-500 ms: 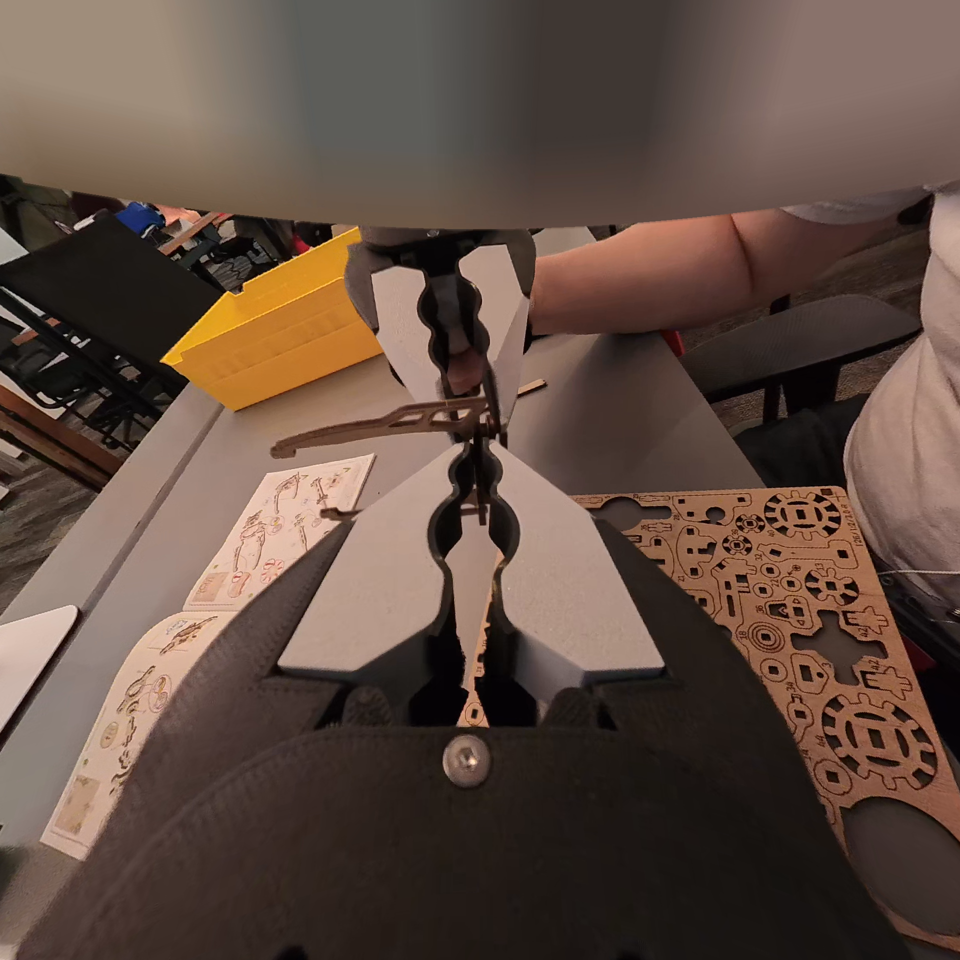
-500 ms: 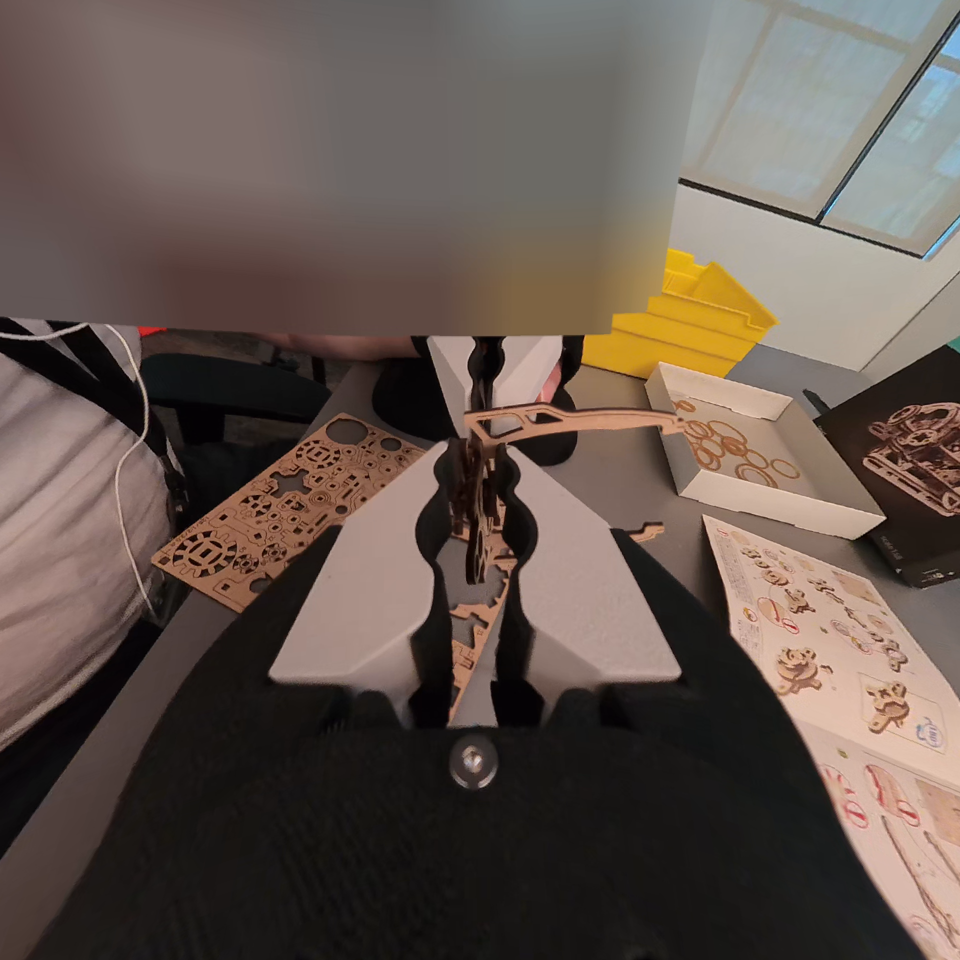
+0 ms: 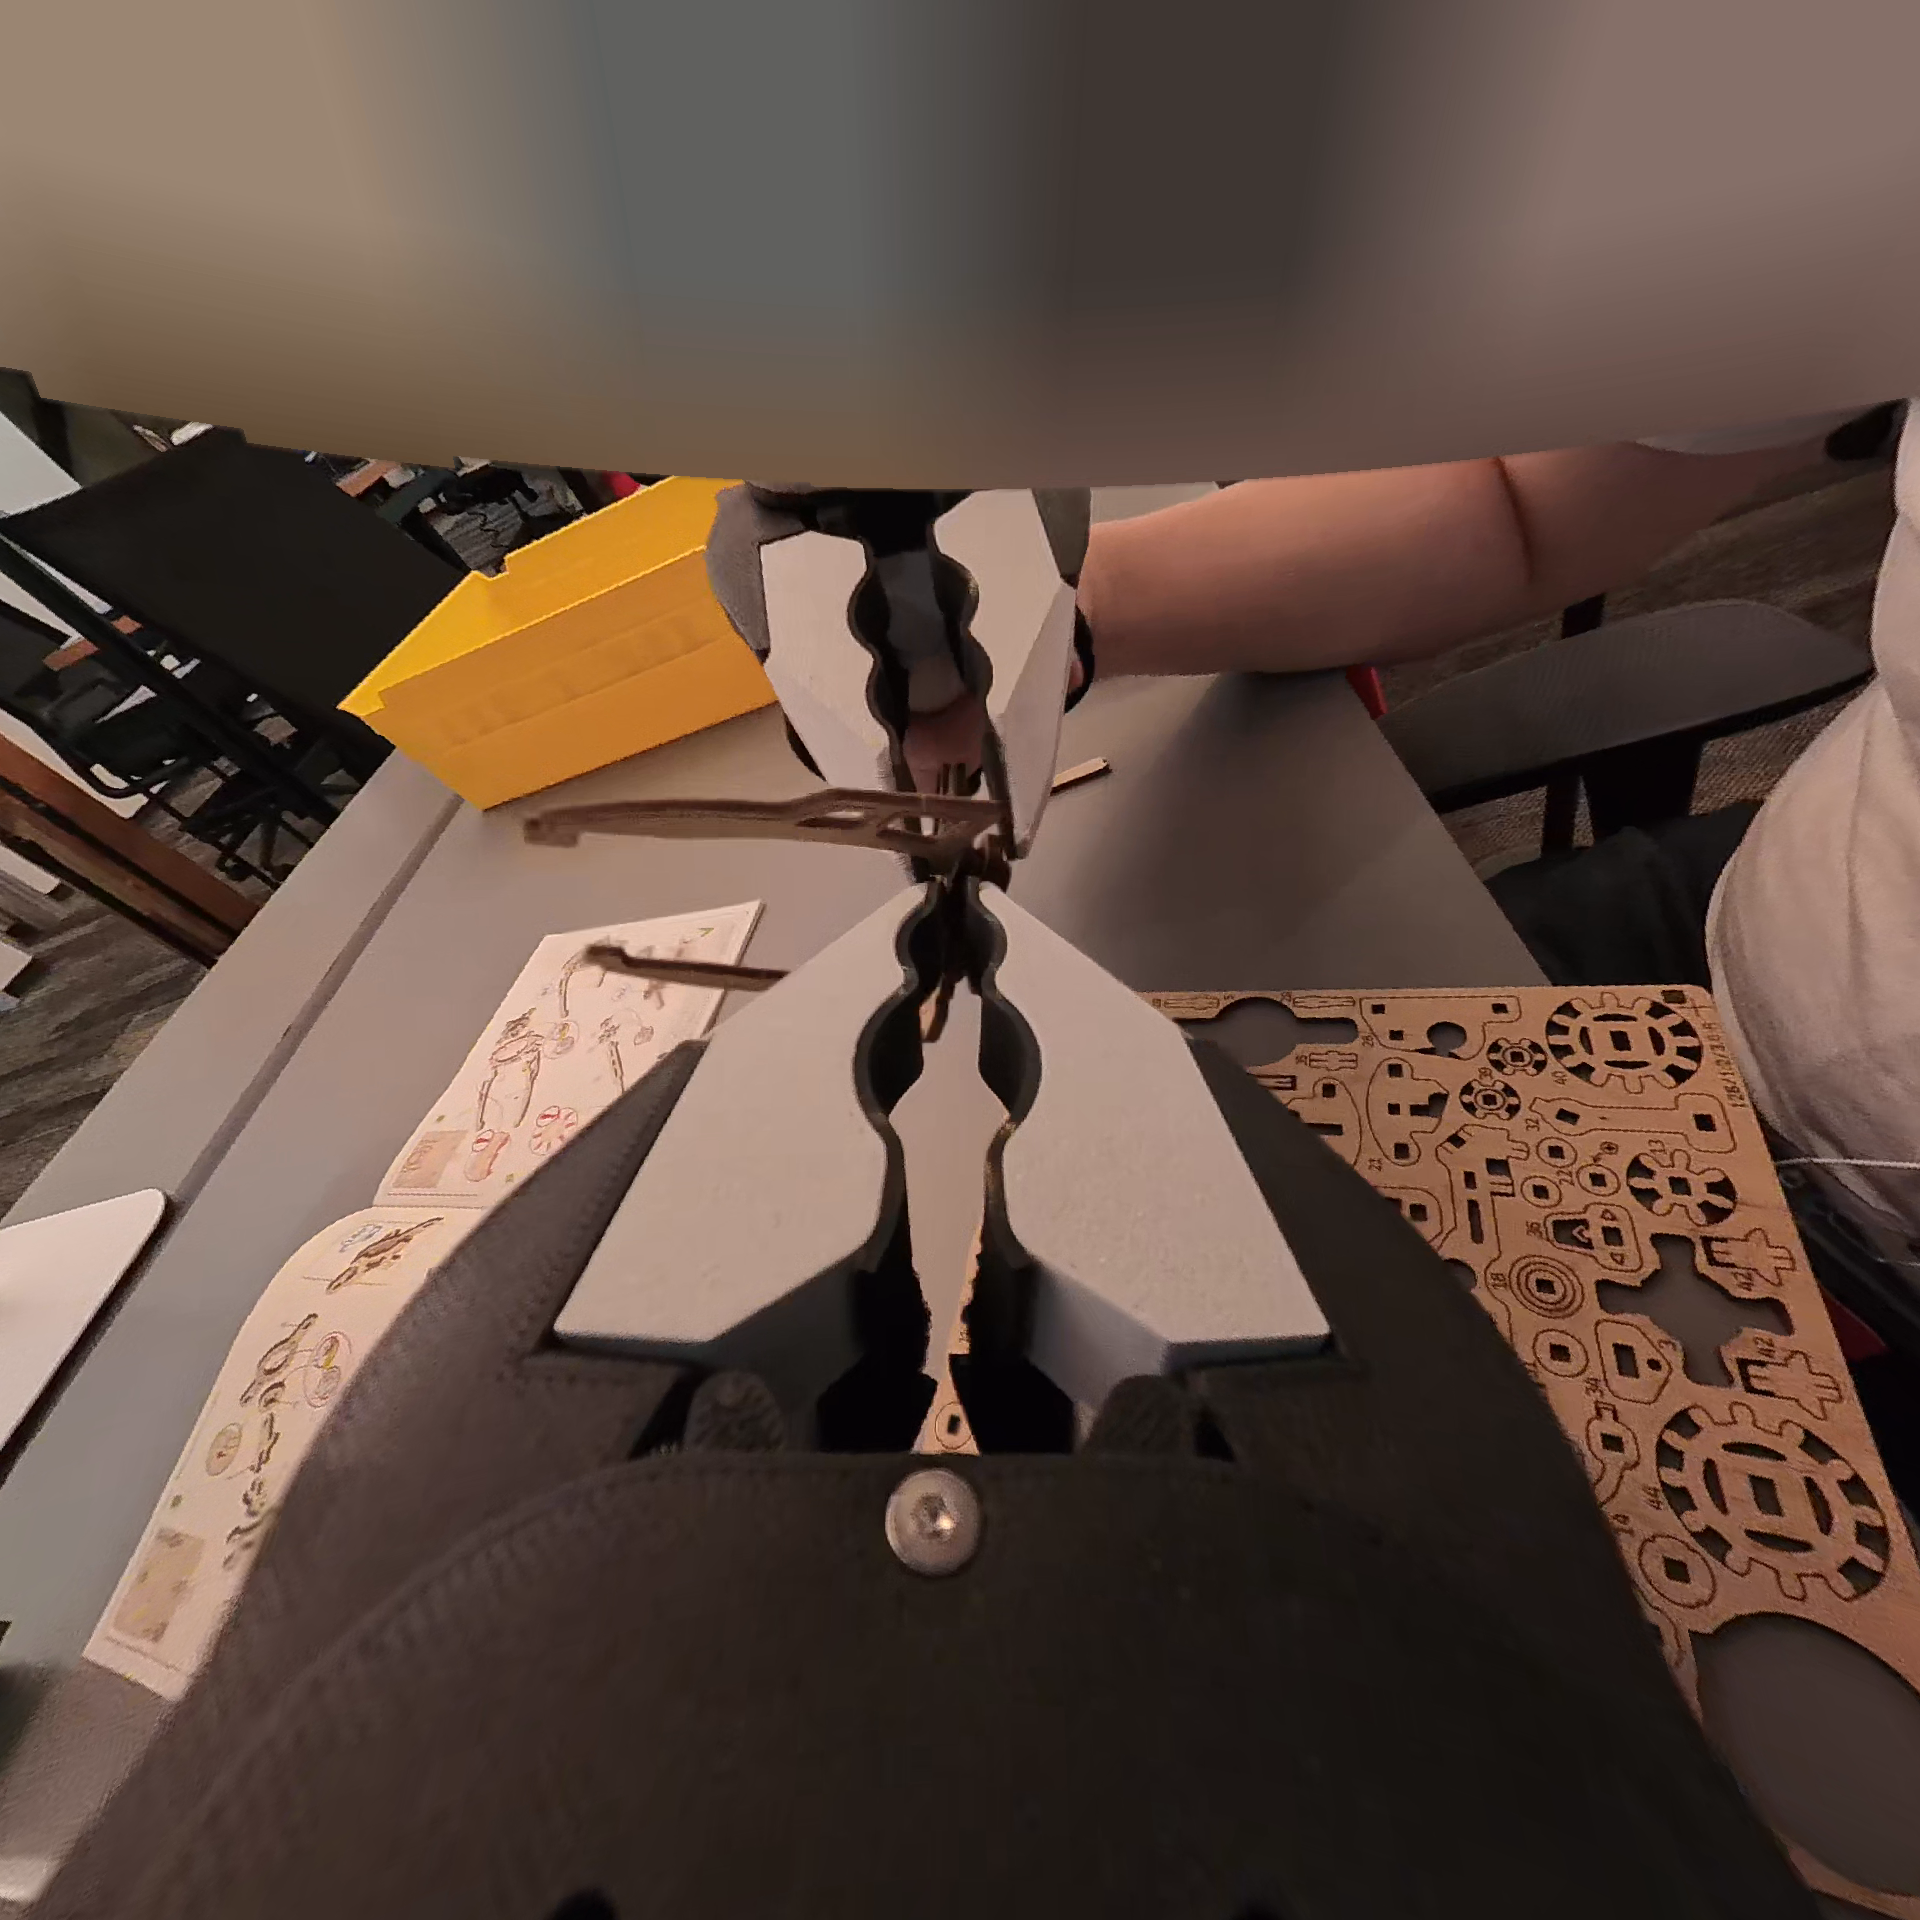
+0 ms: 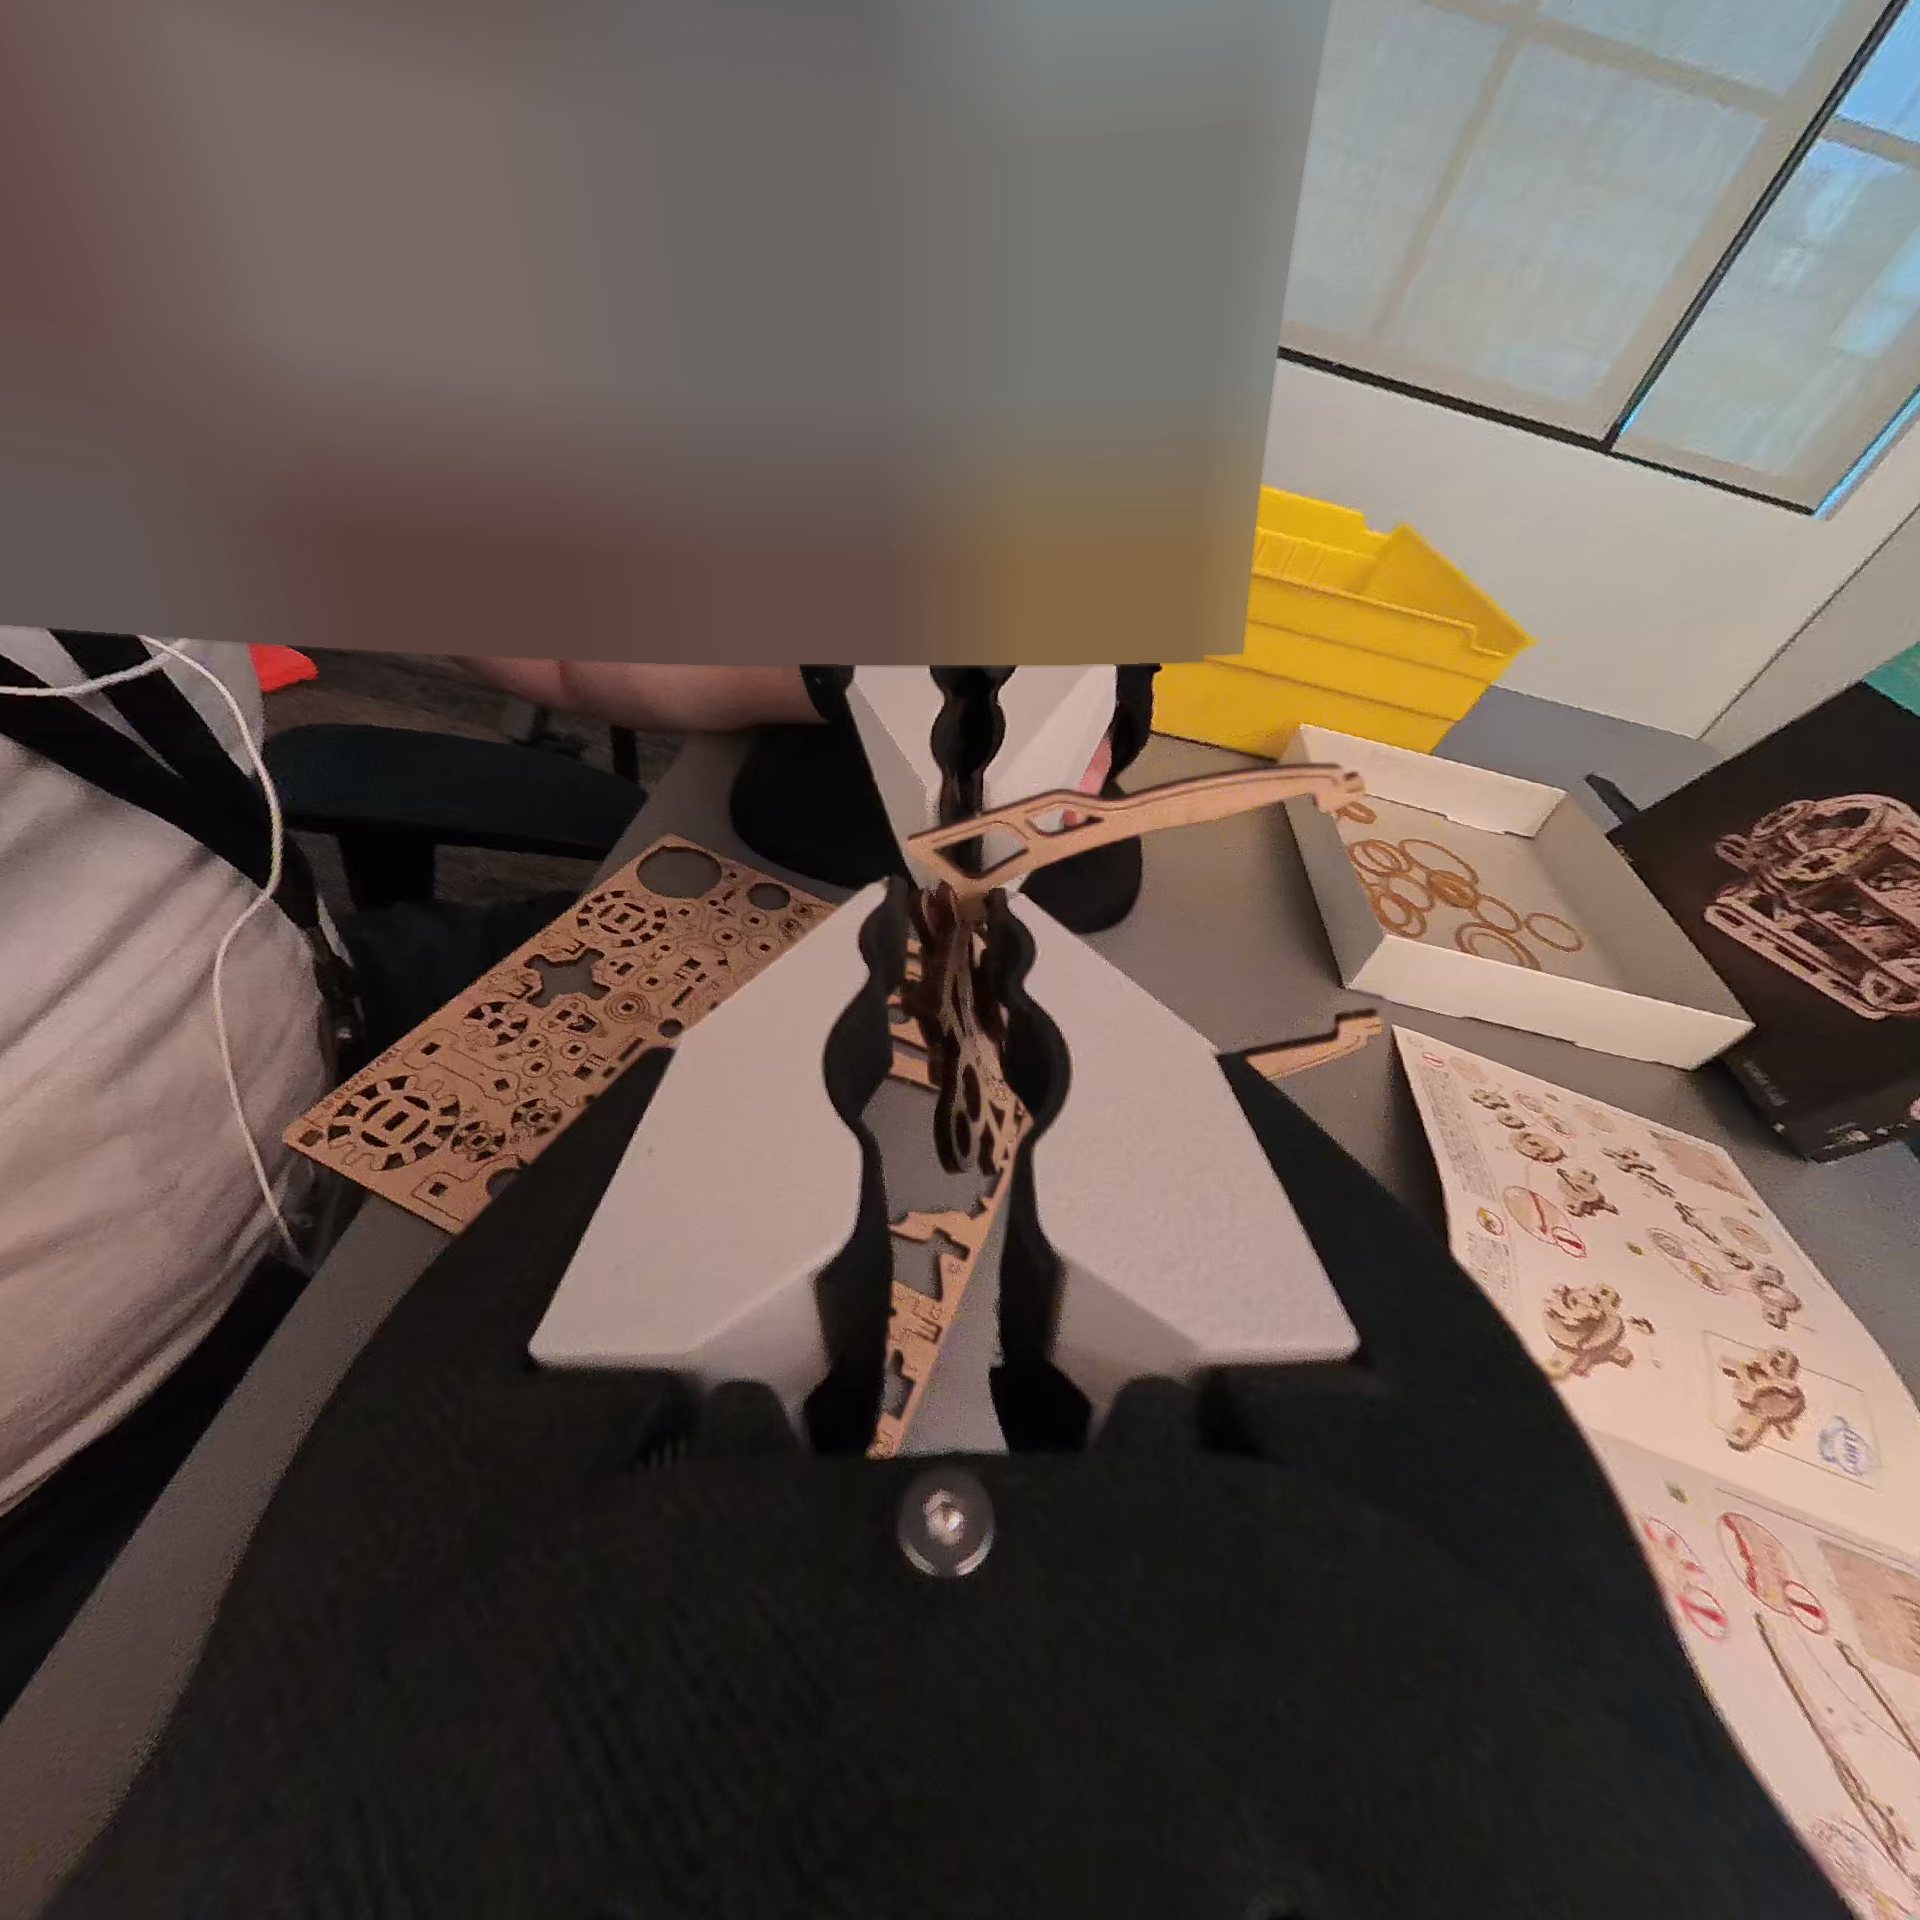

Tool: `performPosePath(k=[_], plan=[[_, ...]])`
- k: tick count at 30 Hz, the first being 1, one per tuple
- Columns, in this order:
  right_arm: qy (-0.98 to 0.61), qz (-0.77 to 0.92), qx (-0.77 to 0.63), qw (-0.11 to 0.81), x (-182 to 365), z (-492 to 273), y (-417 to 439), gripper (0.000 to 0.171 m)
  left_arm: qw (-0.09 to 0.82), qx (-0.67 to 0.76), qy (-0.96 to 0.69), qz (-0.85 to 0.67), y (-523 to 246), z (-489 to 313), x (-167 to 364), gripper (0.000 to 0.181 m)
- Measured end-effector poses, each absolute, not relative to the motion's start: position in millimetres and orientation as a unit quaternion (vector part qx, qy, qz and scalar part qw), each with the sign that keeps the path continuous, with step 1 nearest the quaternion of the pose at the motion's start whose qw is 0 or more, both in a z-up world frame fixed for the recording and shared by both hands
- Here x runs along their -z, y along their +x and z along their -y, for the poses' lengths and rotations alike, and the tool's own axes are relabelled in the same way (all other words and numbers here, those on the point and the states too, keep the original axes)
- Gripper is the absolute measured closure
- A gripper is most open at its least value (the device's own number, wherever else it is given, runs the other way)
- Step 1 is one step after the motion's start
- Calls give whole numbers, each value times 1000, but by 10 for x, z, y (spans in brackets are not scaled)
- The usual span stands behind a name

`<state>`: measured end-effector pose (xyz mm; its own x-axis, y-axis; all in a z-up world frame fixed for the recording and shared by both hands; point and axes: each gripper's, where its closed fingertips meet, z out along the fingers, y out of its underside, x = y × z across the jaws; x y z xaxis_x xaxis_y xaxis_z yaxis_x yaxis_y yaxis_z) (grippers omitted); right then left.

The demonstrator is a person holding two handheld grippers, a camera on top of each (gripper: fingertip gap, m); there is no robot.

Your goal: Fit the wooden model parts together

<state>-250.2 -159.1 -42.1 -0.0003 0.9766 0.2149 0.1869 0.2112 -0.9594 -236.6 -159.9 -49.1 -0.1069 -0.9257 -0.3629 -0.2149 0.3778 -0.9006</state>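
Here, long wooden arm [image 3: 769, 816] crosswise between both hand-held gripper [image 3: 951, 894] tips.

gap: grippers [image 3: 961, 883] tip-to-tip | flanks: parts sheet [image 3: 1621, 1226], leaflet [image 3: 582, 1049] | beyond: possibly open

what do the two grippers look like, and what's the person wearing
Both grippers are alike: the left gripper and right gripper each have two pale grey wedge-shaped fingers with wavy black inner pads, a ribbed black body and one silver screw. The person wears a white short-sleeved shirt with a white cord over it.
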Motion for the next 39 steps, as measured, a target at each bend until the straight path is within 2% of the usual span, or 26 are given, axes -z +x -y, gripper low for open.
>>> performPosePath(k=[34, 36, 39], plan=[[-469, 613, -338, 539, 505, 1621, -2541, 161, 492, 334, -418, -687, -2382, 1651, 600, 181], [-463, 600, -355, 547, 463, 1607, -2547, 160, 503, 330, -417, -681, -2386, 1622, 572, 181], [-477, 584, -426, 500, 464, 1630, -2545, 159, 508, 330, -413, -680, -2400, 1619, 550, 181]])
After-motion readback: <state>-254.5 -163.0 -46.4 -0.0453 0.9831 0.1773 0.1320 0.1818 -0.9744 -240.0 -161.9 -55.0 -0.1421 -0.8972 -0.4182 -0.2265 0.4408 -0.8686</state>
